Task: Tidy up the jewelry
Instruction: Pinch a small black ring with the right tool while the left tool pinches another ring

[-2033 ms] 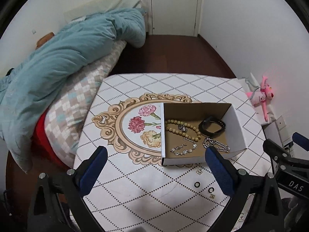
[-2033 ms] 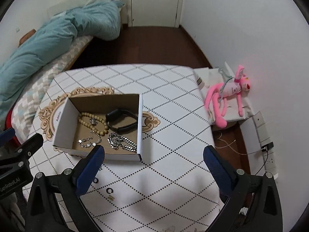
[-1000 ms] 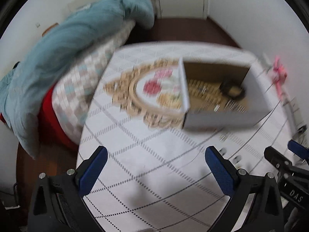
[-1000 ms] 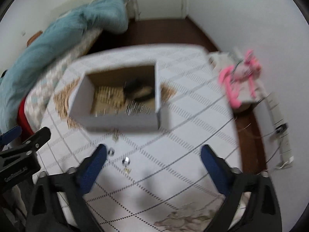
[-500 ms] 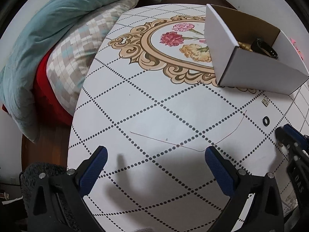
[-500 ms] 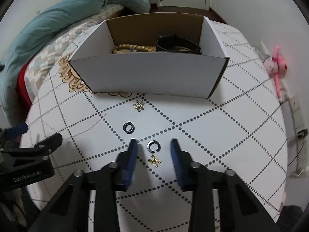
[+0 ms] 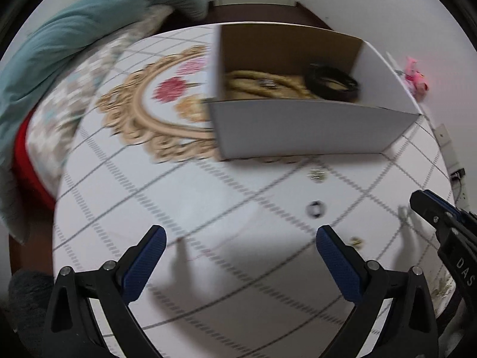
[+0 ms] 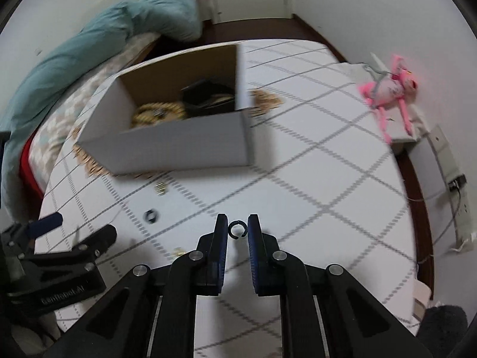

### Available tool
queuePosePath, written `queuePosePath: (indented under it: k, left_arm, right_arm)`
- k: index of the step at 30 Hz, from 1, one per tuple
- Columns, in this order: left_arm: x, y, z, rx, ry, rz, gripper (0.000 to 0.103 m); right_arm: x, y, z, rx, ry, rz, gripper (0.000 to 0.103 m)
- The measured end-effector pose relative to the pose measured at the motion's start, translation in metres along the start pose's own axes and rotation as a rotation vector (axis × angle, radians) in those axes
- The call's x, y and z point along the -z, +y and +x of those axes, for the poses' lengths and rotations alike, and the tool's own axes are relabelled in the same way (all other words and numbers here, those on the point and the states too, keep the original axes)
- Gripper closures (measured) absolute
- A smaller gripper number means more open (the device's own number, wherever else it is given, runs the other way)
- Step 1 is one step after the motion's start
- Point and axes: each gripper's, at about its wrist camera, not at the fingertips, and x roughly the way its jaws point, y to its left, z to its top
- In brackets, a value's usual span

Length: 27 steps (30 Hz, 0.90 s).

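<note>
Right gripper (image 8: 237,229) closing on a small black ring (image 8: 237,229) above the desk (image 8: 313,185).

Its fingers (image 8: 220,238) are drawing together with the open-ended ring between their tips; whether they press it yet I cannot tell. The left gripper (image 7: 238,250) hangs over the desk with its fingers (image 7: 143,262) spread wide and nothing between them. Another black ring (image 7: 314,208) and two small gold pieces (image 7: 316,174) lie loose in front of the cardboard box (image 7: 298,131), which holds a bead bracelet (image 7: 262,85) and a black band (image 7: 331,82).
</note>
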Motion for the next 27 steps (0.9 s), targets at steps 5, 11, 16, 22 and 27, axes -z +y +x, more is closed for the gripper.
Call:
queuePosePath:
  k: [5,11,16,22,27]
  left_arm:
    - [-0.003,-0.026,0.007,-0.006,-0.011,0.066,0.028]
    - [-0.004,-0.037,0.005,-0.006,-0.057,0.111,0.068]
    - [-0.008,-0.036,0.008,0.004,-0.061,0.128,0.093]
    - [-0.005,-0.036,0.005,0.019,-0.061,0.125,0.093]
    - [-0.011,-0.032,-0.019,0.057,-0.093,0.109,0.093]
  right_arm:
    - [-0.003,-0.033,-0.003,0.017,-0.005,0.075,0.089]
    - [-0.001,-0.041,-0.005,0.015,-0.013,0.105,0.089]
    - [-0.002,-0.042,-0.002,0.007,-0.017,0.111,0.089]
    - [-0.004,-0.041,-0.007,-0.005,-0.034,0.115,0.089]
    - [-0.011,-0.034,-0.023,-0.044,-0.057,0.113,0.089]
